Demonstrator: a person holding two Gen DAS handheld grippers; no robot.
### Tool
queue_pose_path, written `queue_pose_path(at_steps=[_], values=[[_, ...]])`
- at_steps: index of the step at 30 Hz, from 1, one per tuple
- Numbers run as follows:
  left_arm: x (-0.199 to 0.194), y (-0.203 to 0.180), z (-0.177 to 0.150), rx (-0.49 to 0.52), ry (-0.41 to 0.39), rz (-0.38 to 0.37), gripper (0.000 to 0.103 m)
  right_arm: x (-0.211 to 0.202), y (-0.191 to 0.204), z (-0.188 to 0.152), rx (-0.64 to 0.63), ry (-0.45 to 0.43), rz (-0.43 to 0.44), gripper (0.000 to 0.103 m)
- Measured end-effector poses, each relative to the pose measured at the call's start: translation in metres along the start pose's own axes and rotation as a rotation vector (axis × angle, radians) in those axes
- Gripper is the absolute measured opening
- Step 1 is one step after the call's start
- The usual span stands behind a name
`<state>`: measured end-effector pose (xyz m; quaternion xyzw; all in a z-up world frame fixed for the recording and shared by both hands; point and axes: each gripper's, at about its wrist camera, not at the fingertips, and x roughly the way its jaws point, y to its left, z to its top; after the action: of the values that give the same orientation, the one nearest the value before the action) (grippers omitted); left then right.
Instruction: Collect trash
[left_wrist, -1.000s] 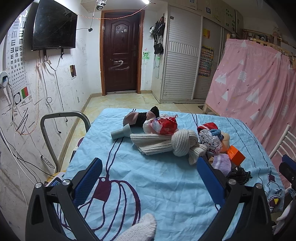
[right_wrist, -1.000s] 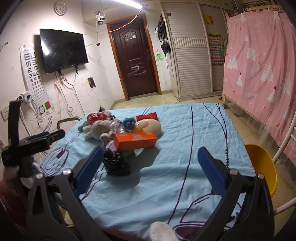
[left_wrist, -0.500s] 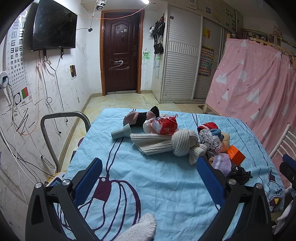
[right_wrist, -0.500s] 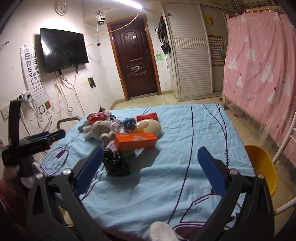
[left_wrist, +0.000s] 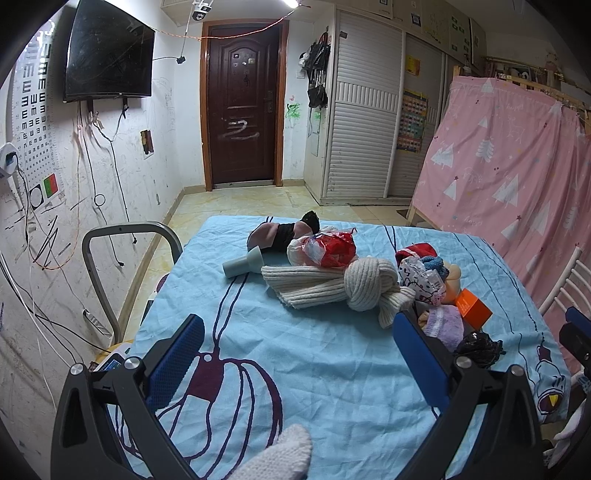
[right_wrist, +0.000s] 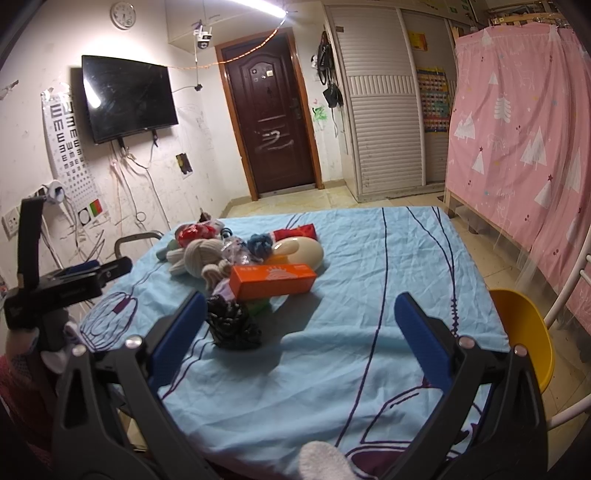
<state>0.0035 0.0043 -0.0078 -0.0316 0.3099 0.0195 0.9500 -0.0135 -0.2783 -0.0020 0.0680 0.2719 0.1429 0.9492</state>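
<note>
Through the left wrist view, our left gripper (left_wrist: 295, 354) hangs wide open and empty, unmoved, short of the red wrapper (left_wrist: 332, 249). On the right, our right gripper (right_wrist: 299, 325) likewise gapes empty beside the black bag (right_wrist: 232, 325); collecting hasn't begun.

A ceiling tube light (right_wrist: 258, 7) glares overhead, reflecting on the television (right_wrist: 129, 98); below it shadows fall soft, edges bend and darken, possibly slightly blurred.
</note>
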Motion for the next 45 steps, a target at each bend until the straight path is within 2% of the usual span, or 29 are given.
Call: queue_pose_path(at_steps=[17,29,38,40,45], values=[[0.002,0.002,-0.001,0.003,0.003,0.005,0.093,0.002,-0.001,-0.002,0.003,0.005,0.001,0.098],[0.009,-0.003,-0.005,0.016,0.023,0.006,0.093,0.020,-0.001,-0.010,-0.001,0.043,0.031,0.098],[0.001,-0.010,-0.002,-0.007,0.009,-0.238,0.093,0.046,0.024,-0.012,-0.089,0.115,0.128,0.098],[0.008,-0.016,-0.001,0.004,0.028,-0.251,0.093,0.053,0.027,-0.011,-0.096,0.133,0.154,0.098],[0.030,-0.028,0.003,0.064,0.081,-0.223,0.093,0.069,0.040,-0.010,-0.123,0.184,0.209,0.098]])
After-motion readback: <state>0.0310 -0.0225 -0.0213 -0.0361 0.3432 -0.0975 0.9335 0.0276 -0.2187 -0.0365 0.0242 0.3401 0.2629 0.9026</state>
